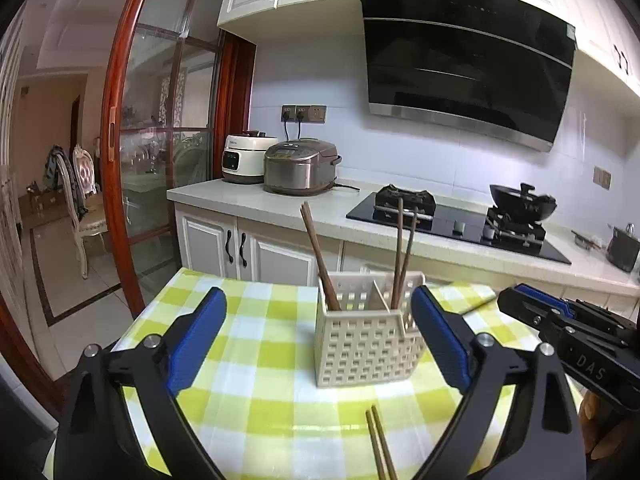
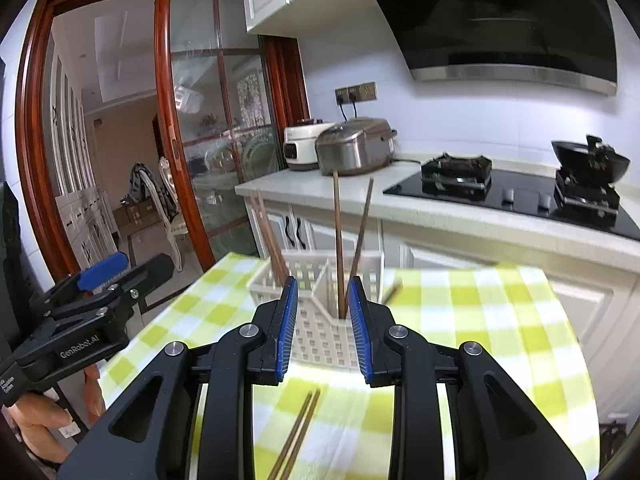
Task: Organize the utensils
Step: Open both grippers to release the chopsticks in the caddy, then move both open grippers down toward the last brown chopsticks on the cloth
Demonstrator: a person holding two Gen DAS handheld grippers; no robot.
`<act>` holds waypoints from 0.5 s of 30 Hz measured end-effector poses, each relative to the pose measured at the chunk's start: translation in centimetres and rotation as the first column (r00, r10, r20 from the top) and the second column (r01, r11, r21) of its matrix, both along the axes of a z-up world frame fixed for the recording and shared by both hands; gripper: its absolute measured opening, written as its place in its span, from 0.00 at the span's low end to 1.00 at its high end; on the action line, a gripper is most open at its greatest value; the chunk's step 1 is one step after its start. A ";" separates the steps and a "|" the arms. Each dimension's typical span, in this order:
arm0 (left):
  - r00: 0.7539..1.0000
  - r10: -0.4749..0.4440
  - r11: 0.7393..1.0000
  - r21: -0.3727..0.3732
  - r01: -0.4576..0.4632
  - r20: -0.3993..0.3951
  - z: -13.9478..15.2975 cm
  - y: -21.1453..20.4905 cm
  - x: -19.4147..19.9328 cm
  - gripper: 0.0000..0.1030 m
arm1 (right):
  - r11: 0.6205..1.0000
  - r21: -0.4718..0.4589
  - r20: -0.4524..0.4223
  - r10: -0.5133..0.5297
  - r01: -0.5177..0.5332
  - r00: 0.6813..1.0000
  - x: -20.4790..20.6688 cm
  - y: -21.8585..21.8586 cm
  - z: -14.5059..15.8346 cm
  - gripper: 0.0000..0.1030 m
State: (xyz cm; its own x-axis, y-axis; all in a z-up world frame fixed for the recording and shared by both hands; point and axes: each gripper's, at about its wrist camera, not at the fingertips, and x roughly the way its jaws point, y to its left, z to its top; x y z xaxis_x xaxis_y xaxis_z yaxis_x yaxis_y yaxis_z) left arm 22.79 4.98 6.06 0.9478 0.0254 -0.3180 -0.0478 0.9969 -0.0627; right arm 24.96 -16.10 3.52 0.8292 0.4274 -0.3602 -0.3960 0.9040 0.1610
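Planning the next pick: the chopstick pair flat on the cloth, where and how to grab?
Grip the chopstick pair mid-shaft, from above, jaws across both sticks. They lie flat and parallel on the checked cloth, in front of the basket, so one narrow pinch gets both.

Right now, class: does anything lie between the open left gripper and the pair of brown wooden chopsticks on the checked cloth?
Nothing visible does. The pair of brown wooden chopsticks lies on bare green-and-white checked cloth, near the left gripper; the cream perforated plastic basket stands beyond them.
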 end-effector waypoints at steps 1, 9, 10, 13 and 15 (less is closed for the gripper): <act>1.000 -0.001 1.000 0.003 0.001 -0.003 -0.3 -0.1 -0.7 0.90 | 1.000 0.002 -0.008 0.000 0.000 1.000 -0.4 -0.1 -0.4 0.26; 0.999 -0.007 1.000 0.012 0.007 -0.039 -3.7 -0.9 -3.7 0.93 | 1.000 0.002 -0.065 -0.010 0.011 0.998 -3.2 -0.9 -3.8 0.26; 0.999 -0.008 1.000 0.011 0.008 -0.048 -4.3 -1.1 -4.0 0.93 | 1.000 0.000 -0.074 -0.009 0.009 0.997 -3.4 -0.9 -4.2 0.26; 0.998 -0.009 1.000 0.005 0.010 -0.069 -5.9 -1.2 -4.7 0.93 | 1.000 -0.003 -0.096 -0.008 0.008 0.995 -3.9 -1.0 -5.4 0.26; 0.996 -0.010 1.000 0.007 0.010 -0.086 -7.0 -1.3 -4.9 0.93 | 1.000 -0.008 -0.110 -0.008 0.007 0.994 -4.1 -0.9 -6.1 0.26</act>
State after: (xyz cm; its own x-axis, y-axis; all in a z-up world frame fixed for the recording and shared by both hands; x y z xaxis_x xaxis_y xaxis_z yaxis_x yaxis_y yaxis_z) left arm 17.91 3.68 -0.96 0.9171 0.0187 -0.3982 -0.0426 0.9978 -0.0514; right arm 20.87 -17.00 -2.58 0.7875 0.4179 -0.4531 -0.3692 0.9084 0.1960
